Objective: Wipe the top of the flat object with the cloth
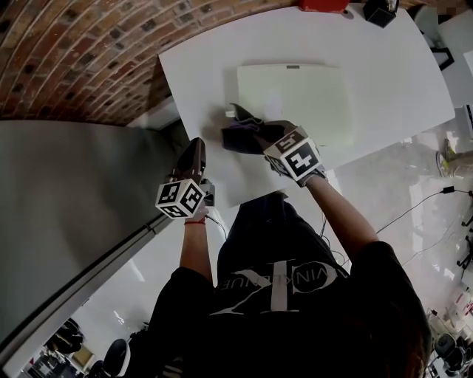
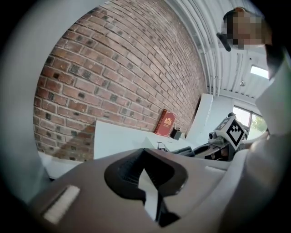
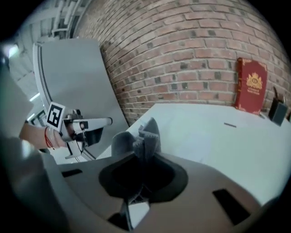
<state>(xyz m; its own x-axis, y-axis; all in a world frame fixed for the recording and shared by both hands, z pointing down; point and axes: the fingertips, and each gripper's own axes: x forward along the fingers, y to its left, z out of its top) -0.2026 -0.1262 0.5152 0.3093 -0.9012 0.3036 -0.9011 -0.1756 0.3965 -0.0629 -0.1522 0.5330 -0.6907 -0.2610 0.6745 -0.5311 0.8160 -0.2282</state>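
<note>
Fingers: right gripper (image 1: 260, 139) pinches cloth (image 1: 240, 133); left gripper (image 1: 195, 146) closed, empty. Flat object (image 1: 295, 100) long axis left-right.

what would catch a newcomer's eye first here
The right gripper pinches a dark cloth at the near left corner of the pale slab on the white table. The left gripper hangs shut and empty by the table's left edge, with a brick wall beyond.

The right gripper (image 1: 260, 134) hides part of the cloth (image 1: 236, 139); the red book (image 1: 323, 4) is cropped.
</note>
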